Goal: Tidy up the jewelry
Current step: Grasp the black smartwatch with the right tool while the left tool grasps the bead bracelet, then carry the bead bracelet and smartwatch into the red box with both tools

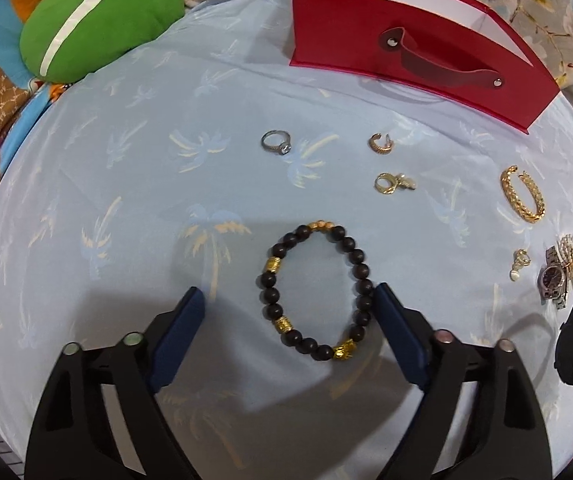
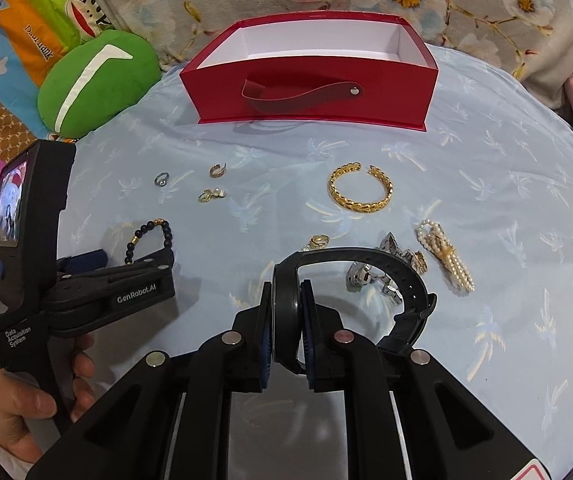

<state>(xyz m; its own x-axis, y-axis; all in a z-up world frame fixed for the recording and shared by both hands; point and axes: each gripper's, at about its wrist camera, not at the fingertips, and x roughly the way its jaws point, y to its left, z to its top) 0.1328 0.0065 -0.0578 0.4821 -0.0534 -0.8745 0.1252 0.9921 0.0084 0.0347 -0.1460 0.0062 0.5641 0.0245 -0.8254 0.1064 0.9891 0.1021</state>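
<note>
Palm-print sheet [image 1: 126, 184] with green cushion [image 1: 98, 20] beside red box [image 1: 406, 40].

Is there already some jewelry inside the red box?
No: in the right wrist view the red box shows only its bare white interior, and the pieces lie on the blue cloth.

Red box [image 2: 310, 104], gold bangle [image 2: 360, 186], pale-blue palm-print sheet [image 2: 486, 184].

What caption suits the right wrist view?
Right claw shut on a black watch before an open red box.
</note>
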